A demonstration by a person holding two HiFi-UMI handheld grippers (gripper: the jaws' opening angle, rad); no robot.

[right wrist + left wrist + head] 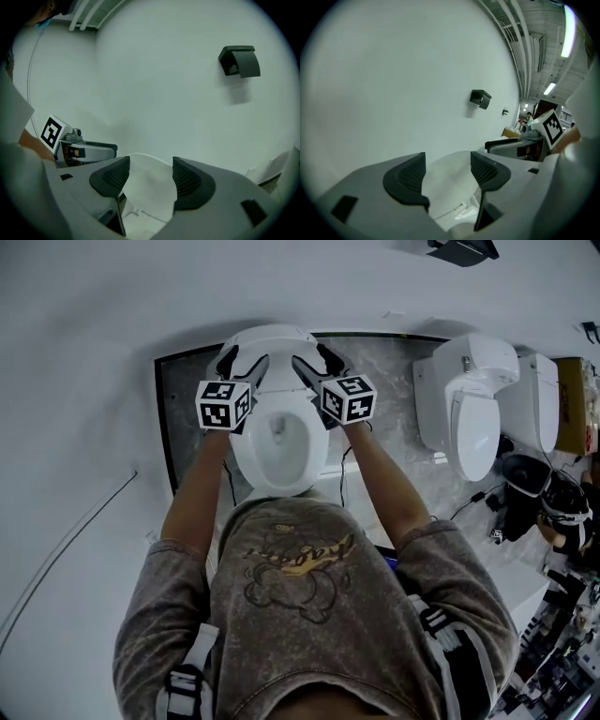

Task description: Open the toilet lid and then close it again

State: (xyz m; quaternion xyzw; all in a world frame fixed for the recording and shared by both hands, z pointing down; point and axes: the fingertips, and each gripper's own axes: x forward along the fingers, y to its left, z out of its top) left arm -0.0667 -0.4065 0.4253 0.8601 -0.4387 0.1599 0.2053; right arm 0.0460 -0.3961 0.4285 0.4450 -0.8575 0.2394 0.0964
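Left gripper (242, 362) released, jaws spread wide, clamping nothing. Just ahead of its tips, and showing through the gap between them, the toilet lid (272, 337), raised upright against the white wall (84, 352); neither pad pressing on it. Behind and below that gripper, the open toilet bowl (248, 456). High ahead of it and somewhat to the right, a small black box (480, 98) fixed on the wall. Right gripper (317, 360) likewise released, jaws wide apart, gripping nothing, level with the left gripper and near it. In its gap, just beyond the tips, the rounded top edge of the toilet lid, again with no pad closed on it. Off to the right of this gripper, well apart, a second toilet (469, 409).
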